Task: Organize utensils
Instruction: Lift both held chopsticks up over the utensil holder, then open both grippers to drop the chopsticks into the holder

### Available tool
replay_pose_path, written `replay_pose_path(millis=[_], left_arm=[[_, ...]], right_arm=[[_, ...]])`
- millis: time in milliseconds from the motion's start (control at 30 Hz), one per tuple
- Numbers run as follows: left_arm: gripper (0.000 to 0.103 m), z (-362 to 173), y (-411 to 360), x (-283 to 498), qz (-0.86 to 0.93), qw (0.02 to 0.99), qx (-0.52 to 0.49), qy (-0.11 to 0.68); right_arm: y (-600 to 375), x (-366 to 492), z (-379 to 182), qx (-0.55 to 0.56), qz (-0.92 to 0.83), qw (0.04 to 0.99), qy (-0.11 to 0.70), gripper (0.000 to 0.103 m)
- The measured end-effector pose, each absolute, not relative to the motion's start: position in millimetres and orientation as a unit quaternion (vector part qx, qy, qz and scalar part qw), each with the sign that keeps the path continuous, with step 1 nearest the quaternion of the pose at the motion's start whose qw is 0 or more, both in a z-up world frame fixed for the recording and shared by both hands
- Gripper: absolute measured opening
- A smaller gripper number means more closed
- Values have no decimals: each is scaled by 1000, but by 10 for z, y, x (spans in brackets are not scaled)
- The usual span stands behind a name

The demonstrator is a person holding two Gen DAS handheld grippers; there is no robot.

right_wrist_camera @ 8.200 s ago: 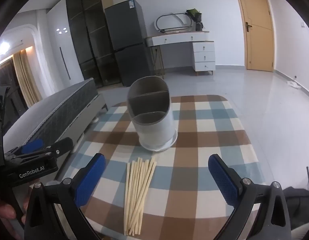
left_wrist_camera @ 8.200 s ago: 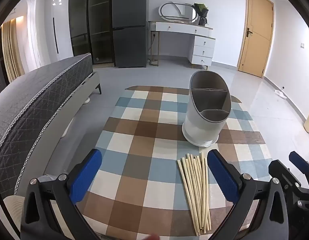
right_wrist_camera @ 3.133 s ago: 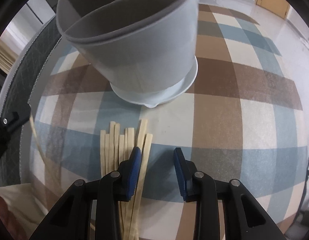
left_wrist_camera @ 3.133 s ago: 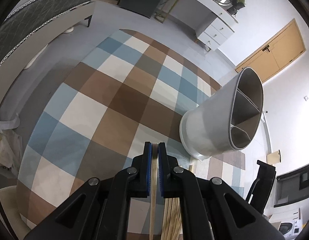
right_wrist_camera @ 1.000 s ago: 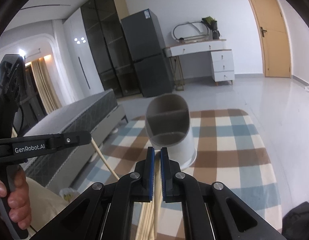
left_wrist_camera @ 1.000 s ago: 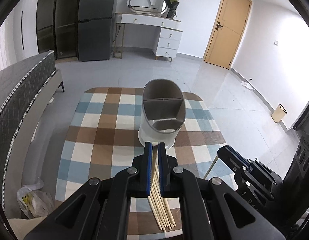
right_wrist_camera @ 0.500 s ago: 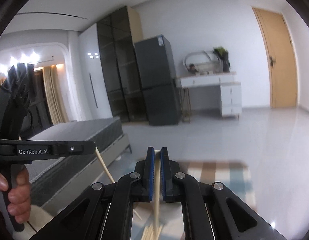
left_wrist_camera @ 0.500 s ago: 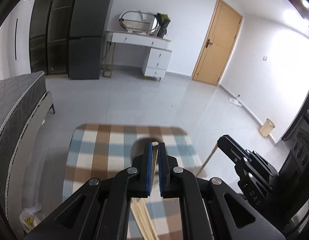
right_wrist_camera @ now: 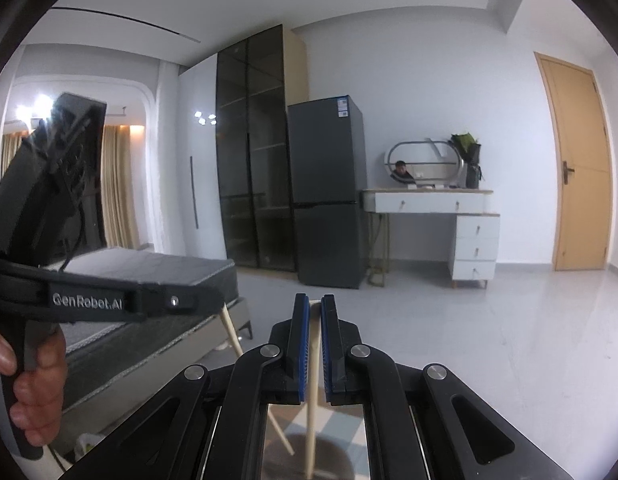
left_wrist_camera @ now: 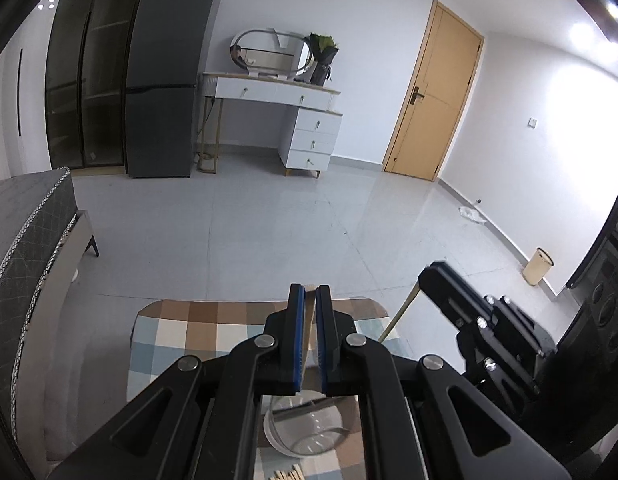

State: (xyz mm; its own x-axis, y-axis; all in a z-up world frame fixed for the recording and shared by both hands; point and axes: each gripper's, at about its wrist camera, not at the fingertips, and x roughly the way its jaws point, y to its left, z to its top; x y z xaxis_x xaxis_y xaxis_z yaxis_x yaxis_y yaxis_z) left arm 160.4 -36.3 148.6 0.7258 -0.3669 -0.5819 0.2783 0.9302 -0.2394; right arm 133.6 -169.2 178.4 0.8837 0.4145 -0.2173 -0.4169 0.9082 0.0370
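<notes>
Grippers both clamped on chopsticks, held high over table. My left gripper (left_wrist_camera: pixel 310 300), black with blue pads, pinches pale wooden chopstick (left_wrist_camera: pixel 307 332), stick slanting down between jaws. My right gripper (right_wrist_camera: pixel 315 312) pinches second pale wooden chopstick (right_wrist_camera: pixel 312 400), hanging near upright. Grey oval utensil holder (left_wrist_camera: pixel 309 428) stands below left gripper on table with brown-blue checked cloth (left_wrist_camera: pixel 189 332). Loose chopstick ends (left_wrist_camera: pixel 287 474) lie on cloth just before holder. My left hand (right_wrist_camera: pixel 33 380) grips handle at right view's edge.
</notes>
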Motion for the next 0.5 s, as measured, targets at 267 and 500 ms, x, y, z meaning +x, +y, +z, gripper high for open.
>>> replay_pose_path(millis=[267,500], left_arm=[[1,1173,-374,1730,-182,911,-82,360],[3,1083,-409,1766,-203,893,-79,395]], right_arm=[[-1668,1597,1411,-26,225,966,128,5],[-1563,1633,1068,-63,266,944,185,6]])
